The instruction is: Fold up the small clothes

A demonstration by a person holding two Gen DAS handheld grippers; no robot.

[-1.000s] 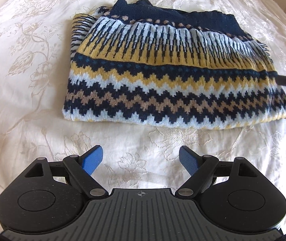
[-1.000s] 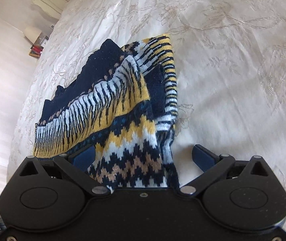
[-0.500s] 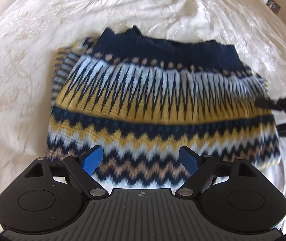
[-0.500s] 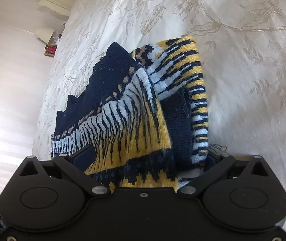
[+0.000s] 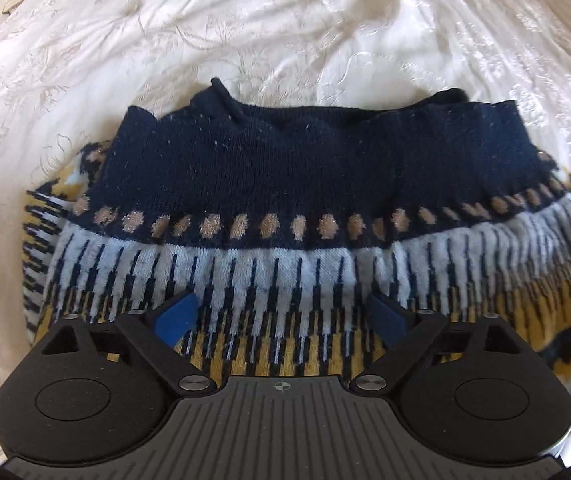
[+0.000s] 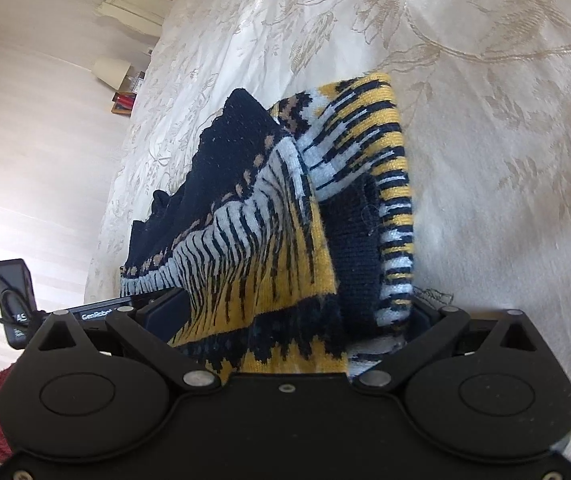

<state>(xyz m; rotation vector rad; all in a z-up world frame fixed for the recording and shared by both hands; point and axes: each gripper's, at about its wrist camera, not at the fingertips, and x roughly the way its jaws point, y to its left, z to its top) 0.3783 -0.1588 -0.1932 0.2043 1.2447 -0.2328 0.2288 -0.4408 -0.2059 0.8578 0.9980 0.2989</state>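
A folded knit sweater [image 5: 285, 216] lies on a bed covered with a cream bedspread [image 5: 269, 24] embroidered with flowers. In the left wrist view the sweater fills the middle and lower part of the frame: a plain navy band runs along its upper edge, below it a row of tan dots, then white-and-navy vertical stripes that turn yellow toward the bottom. Striped folded layers stick out at the sweater's left and right edges.

The left gripper [image 5: 283, 314] sits low in the center of that view, directly over the striped part of the sweater. Its blue-padded fingers [image 5: 177, 314] stand well apart with the knit showing between them, clamping nothing.

In the right wrist view the sweater [image 6: 269, 248] rises from the bottom center toward the upper middle of the frame, its stacked layers seen edge-on, navy at the left and yellow stripes at the right. The right gripper [image 6: 285, 320] straddles this end of the sweater: the thick bundle of fabric fills the space between its spread fingers, which flank it on both sides. Whether they press the fabric I cannot tell.

At the left edge of the right wrist view a black device with a cable [image 6: 15, 292] shows, and above it in the upper left a lamp [image 6: 111, 70] stands beside the bed.
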